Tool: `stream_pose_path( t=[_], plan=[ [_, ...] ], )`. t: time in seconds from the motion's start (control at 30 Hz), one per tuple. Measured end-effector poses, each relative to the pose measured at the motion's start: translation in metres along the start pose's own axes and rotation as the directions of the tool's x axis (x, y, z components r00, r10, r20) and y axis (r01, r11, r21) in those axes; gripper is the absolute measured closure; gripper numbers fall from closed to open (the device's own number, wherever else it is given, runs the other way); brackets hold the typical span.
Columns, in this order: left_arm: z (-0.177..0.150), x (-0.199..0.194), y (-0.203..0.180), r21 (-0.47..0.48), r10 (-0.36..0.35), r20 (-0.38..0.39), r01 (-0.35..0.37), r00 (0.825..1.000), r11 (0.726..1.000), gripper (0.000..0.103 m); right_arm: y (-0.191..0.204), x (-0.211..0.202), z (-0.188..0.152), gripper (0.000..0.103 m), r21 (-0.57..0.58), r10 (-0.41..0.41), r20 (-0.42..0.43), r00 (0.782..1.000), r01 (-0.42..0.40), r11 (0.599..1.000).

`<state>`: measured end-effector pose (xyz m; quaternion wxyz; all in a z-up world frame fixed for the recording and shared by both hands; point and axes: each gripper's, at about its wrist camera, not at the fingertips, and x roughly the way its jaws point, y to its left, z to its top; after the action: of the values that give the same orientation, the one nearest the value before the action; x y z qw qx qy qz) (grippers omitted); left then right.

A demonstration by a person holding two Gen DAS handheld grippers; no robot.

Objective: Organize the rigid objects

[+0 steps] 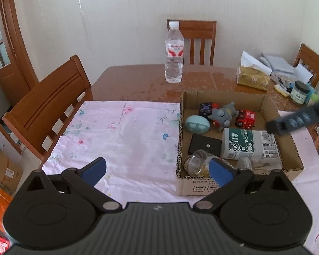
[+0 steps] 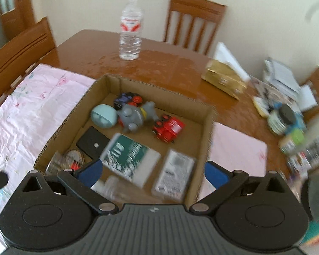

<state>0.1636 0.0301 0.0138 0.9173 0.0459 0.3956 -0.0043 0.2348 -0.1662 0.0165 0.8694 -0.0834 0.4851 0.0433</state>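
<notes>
A cardboard box (image 1: 223, 95) (image 2: 59, 127) stands on a pink cloth (image 1: 117, 131). It holds a grey toy figure (image 1: 222, 115) (image 2: 134, 114), a red toy (image 1: 245, 118) (image 2: 169, 128), a teal oval case (image 1: 196, 123) (image 2: 104, 115), a black flat case (image 1: 204, 145) (image 2: 93, 142), a green-and-white medical bottle (image 1: 244, 143) (image 2: 129, 159), a glass jar (image 1: 198, 161) and a dark cube (image 1: 205, 108). My left gripper (image 1: 158, 170) is open and empty above the cloth beside the box. My right gripper (image 2: 152, 173) is open and empty above the box's near side; one of its fingers (image 1: 291, 122) shows blurred in the left wrist view.
A water bottle (image 1: 174, 53) (image 2: 131, 26) stands on the brown table (image 1: 138, 80) behind the box. A tissue box (image 1: 252, 75) (image 2: 225, 78), a jar (image 1: 299, 92) and papers crowd the right side. Wooden chairs (image 1: 46, 106) stand at the left and far sides.
</notes>
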Motion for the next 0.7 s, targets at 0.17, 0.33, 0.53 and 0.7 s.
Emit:
stream_pose_path(
  t=[0.17,0.33,0.53,0.7],
  plan=[
    [0.012,0.007,-0.013,0.046,-0.016,-0.067,0.019,0.998,0.999,0.001,-0.006,-0.025,-0.03,0.0,0.095,-0.077,0.002,0.997,0.076,0.993],
    [0.016,0.007,-0.026,0.083,-0.052,-0.079,0.059,0.996,0.995,0.001,-0.01,-0.042,-0.052,0.0,0.171,-0.085,0.003,0.996,0.083,0.982],
    [0.021,0.006,-0.034,0.101,-0.069,-0.09,0.078,0.994,0.992,0.001,-0.011,-0.05,-0.059,0.0,0.21,-0.083,0.006,0.997,0.08,0.974],
    [0.024,0.004,-0.035,0.101,-0.071,-0.088,0.08,0.994,0.992,0.001,-0.011,-0.051,-0.06,0.0,0.221,-0.085,0.006,0.996,0.081,0.972]
  ],
)
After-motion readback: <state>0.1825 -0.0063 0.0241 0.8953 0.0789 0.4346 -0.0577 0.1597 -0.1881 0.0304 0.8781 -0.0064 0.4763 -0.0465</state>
